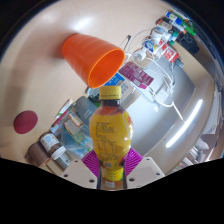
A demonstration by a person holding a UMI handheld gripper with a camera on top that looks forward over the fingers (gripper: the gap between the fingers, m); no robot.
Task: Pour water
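Observation:
A clear bottle of yellow drink (111, 132) with a yellow label and a dark cap stands upright between my fingers; both purple pads (92, 163) press on its lower part, so my gripper (111, 167) is shut on it. An orange plastic cup (92, 58) hangs beyond and above the bottle's cap, tipped on its side with its mouth facing toward the bottle. The scene behind is tilted, so the bottle is lifted off the table. What holds the cup is hidden.
A white table (185, 110) with several small bottles and boxes (155, 45) stretches behind the cup. More small containers (60, 135) stand to the left of the bottle. A dark red round thing (24, 122) lies farther left.

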